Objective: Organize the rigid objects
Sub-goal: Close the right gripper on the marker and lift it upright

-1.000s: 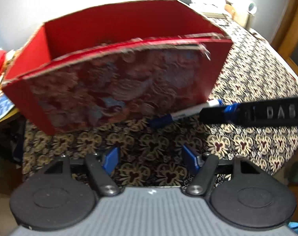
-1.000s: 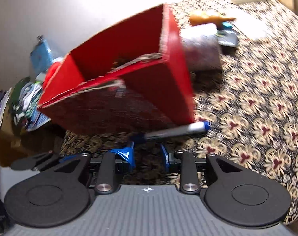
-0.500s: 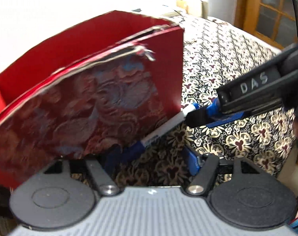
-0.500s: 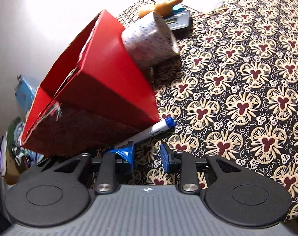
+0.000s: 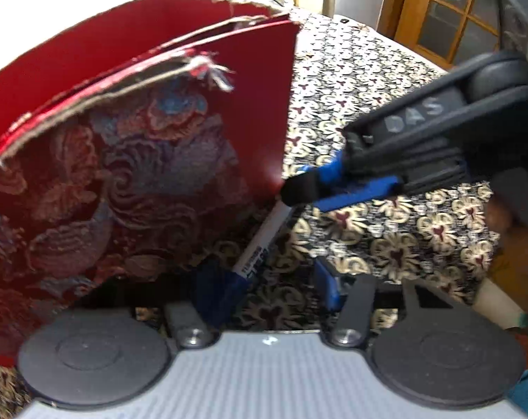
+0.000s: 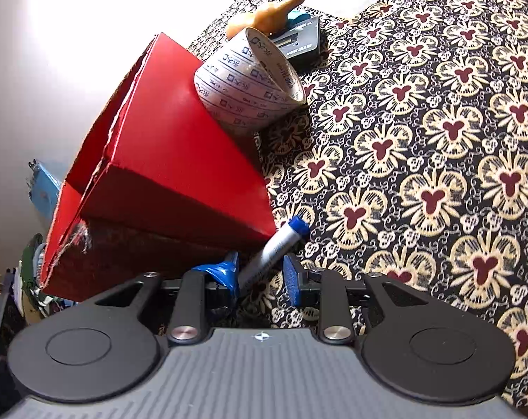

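Matt red cardboard box (image 5: 257,104) with frayed brocade cloth front, smooth plastic marker (image 6: 274,251), printed cloth tablecloth (image 6: 438,174).

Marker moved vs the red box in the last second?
Cannot tell. The marker lies at the red box corner as before; both cameras swung, which explains its changed angle. Right gripper straddles it.

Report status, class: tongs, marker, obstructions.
Right tongs open, straddling marker on tablecloth. Left tongs open at its other end. Red box crowds marker's left side.
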{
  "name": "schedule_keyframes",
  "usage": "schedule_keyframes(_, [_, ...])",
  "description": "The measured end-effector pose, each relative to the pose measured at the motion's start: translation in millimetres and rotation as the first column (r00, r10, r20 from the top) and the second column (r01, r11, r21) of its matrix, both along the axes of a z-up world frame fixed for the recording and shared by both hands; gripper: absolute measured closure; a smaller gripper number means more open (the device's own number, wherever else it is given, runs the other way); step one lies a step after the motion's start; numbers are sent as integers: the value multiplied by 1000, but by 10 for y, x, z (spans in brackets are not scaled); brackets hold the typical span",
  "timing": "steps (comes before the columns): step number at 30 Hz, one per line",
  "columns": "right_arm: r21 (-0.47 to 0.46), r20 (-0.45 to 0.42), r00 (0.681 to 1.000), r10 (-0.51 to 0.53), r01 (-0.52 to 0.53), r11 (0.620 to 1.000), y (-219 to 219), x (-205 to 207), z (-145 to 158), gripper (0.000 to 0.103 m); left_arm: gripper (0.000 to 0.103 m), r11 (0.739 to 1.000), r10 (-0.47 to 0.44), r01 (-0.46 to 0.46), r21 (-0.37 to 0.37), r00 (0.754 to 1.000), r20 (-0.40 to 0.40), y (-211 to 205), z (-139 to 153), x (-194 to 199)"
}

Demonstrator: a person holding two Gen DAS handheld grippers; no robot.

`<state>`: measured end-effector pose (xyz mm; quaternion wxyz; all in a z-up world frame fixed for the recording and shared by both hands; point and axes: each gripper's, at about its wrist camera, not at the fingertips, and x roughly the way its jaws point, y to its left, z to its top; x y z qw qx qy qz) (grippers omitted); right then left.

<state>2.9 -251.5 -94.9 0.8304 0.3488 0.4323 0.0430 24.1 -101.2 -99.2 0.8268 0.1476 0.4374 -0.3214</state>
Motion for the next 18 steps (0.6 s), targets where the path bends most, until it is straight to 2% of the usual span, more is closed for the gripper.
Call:
schedule_keyframes(3, [-6,-15,1000,7,-7,1000,-17,28,-28,92,52,999,3,-4,-37,999,-41,-19,14,-87])
schedule_keyframes(6, [-5,-24,1000,17,-18,1000,-37,48,-48,93,57,997,-17,9,-81,995,-101,-45,39,-201])
schedule_keyframes(8, [-5,-25,999,28,-28,1000,-45,50,-46,93,56,998,-16,9,-68,995,-99,-78,41,-254])
schedule_keyframes(10, [-2,-25,999,32,-32,999,-51,35,-43,93,48,999,4,-7,-41,997,-73,-113,34,-264])
schedule_keyframes(12, [0,-25,999,33,-33,999,-55,37,-45,95,48,999,23,-25,-21,998,-53,-192,6,-228])
schedule_keyframes(13, [-4,-24,999,35,-35,999,-53,25,-40,95,53,999,30,-31,-19,998,-55,-237,-7,-187])
schedule_keyframes(15, [-21,-18,999,44,-44,999,-44,7,-22,97,57,999,38,-39,-18,998,-55,-281,-4,-108])
schedule_keyframes(16, [-34,-15,999,46,-47,998,-35,13,-17,98,65,999,43,-44,-20,998,-55,-307,6,-75])
schedule_keyframes(18, [-52,-6,999,50,-50,997,-18,14,-7,98,72,998,47,-49,-29,997,-60,-357,14,-16])
